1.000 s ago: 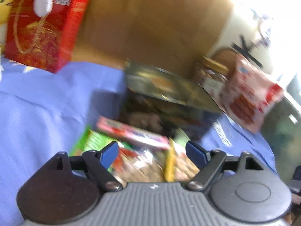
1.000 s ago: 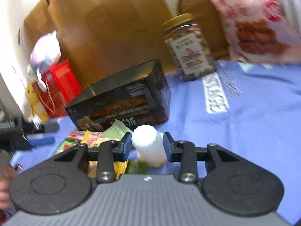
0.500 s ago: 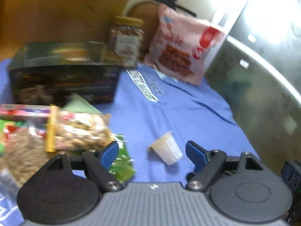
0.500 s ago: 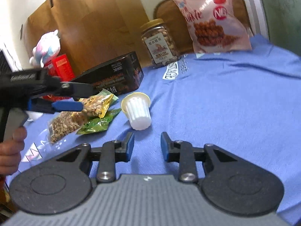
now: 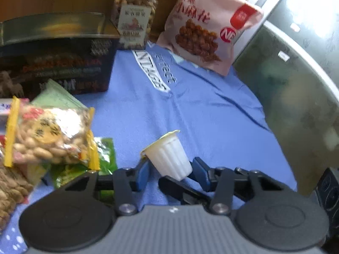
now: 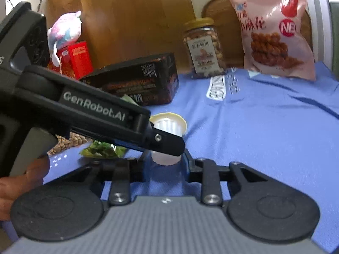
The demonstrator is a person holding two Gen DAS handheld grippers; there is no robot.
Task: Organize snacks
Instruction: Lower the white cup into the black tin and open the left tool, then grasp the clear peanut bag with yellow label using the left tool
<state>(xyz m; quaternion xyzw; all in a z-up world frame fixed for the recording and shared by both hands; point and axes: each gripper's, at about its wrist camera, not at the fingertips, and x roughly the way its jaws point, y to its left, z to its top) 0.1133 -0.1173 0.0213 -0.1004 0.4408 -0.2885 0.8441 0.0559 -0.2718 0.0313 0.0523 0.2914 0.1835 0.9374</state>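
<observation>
The right wrist view alone shows a red carton (image 6: 77, 58) with a pink-and-white plush toy (image 6: 64, 29) on it, and a person's hand (image 6: 19, 180) holding the left gripper (image 6: 161, 148), which crosses in front of the camera. The left wrist view alone shows a clear yellow-edged bag of peanuts (image 5: 49, 135).

The small white ribbed plastic jelly cup (image 5: 169, 158) with a cream foil lid lies tilted on the blue cloth of the table (image 5: 201, 110), lid end away from both cameras. The left gripper's blue fingers (image 5: 142, 173) have just been closing with the cup between them and now sit against its sides. The right gripper (image 6: 166, 165) has also been closing; the cup's base sits between its fingers, though contact cannot be told.

A clear plastic jar with a gold lid (image 5: 134, 21) holds nuts. The pink snack bag (image 5: 207, 25) stands beside it.
</observation>
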